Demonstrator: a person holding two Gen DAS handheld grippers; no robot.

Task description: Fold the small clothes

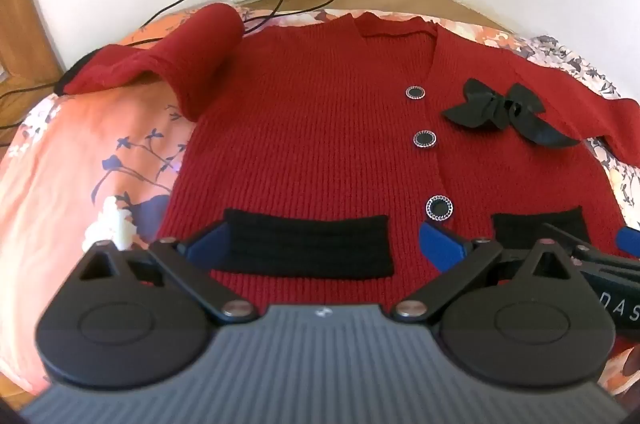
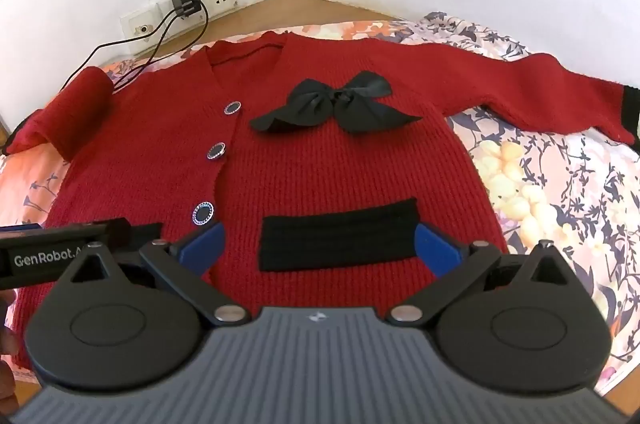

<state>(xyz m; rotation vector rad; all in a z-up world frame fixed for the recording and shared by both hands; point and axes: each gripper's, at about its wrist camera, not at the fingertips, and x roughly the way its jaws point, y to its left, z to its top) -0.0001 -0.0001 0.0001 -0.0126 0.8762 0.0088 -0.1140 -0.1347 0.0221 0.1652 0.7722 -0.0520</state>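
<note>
Left wrist view: a red knit cardigan (image 1: 320,128) lies front-up and spread flat on a bed under a floral bedsheet (image 1: 80,160). Its placket carries three dark round buttons (image 1: 425,139), and a black bow (image 1: 508,112) sits on the chest beside them. A black pocket band (image 1: 308,244) lies near the hem on each front panel. One sleeve (image 1: 176,64) is bunched and folded back on itself at the shoulder; its black cuff hangs at the bed's edge.

The left gripper (image 1: 320,248) hovers just above the hem with its blue fingers (image 1: 440,244) spread wide on either side of one pocket band — nothing is held between them.

In the right wrist view the right gripper (image 2: 318,244) stands likewise over the other pocket band (image 2: 340,240), fingers (image 2: 434,244) wide apart and empty. The other sleeve (image 2: 540,96) lies stretched out straight across the sheet, ending in a black cuff (image 2: 630,112).

Behind the bed, a black charger (image 2: 186,4) is plugged into a wall socket — its cables (image 2: 120,44) trail toward the bunched sleeve.
</note>
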